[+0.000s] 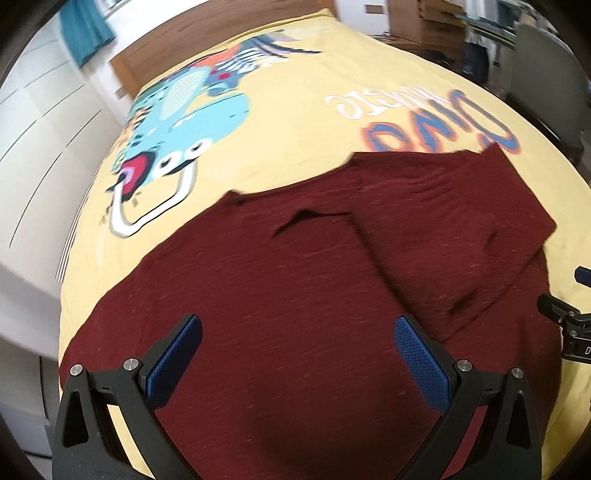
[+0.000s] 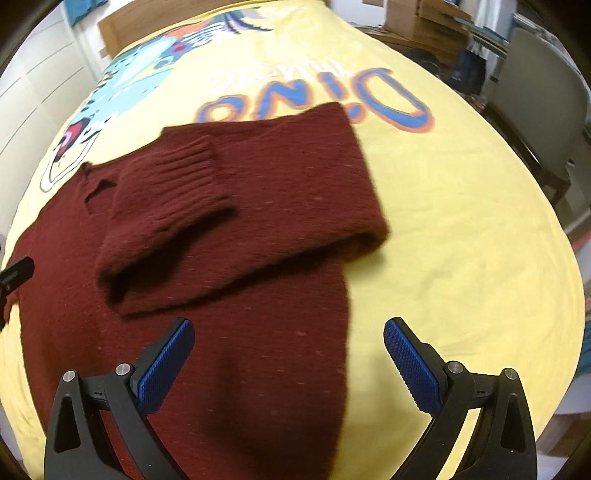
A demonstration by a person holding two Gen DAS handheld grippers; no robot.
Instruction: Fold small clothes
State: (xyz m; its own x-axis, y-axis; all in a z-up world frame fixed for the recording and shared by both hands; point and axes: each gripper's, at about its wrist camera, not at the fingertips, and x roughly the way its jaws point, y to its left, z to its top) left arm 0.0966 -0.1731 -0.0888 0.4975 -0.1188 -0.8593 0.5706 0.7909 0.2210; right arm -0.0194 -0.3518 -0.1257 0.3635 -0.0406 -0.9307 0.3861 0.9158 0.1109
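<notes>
**Both tools open over the half-folded maroon sweater**

Surface: a bed covered by a yellow bedspread printed with a blue cartoon dinosaur and the lettering "Dino". A wooden headboard shows at the far end, with a teal cloth hanging above the white wall to the left.

Task item: a maroon knit sweater lies flat on the bedspread, its body spread toward the cameras. One sleeve is folded across the chest, and its ribbed cuff lies on top of the body near the neckline. The sleeve fold forms a thick edge on the right side in the right wrist view. The sweater's lower right edge runs between the fingers of the right tool.

Left tool: jaws spread wide, blue textured pads facing each other, nothing between them. It hangs above the body of the sweater; I cannot tell whether the tips touch the knit.

Right tool: jaws at full spread, nothing gripped. Its left finger sits over the sweater, its right finger over bare bedspread. A black part of it also shows at the right edge of the left wrist view.

Both views show some motion blur.
</notes>
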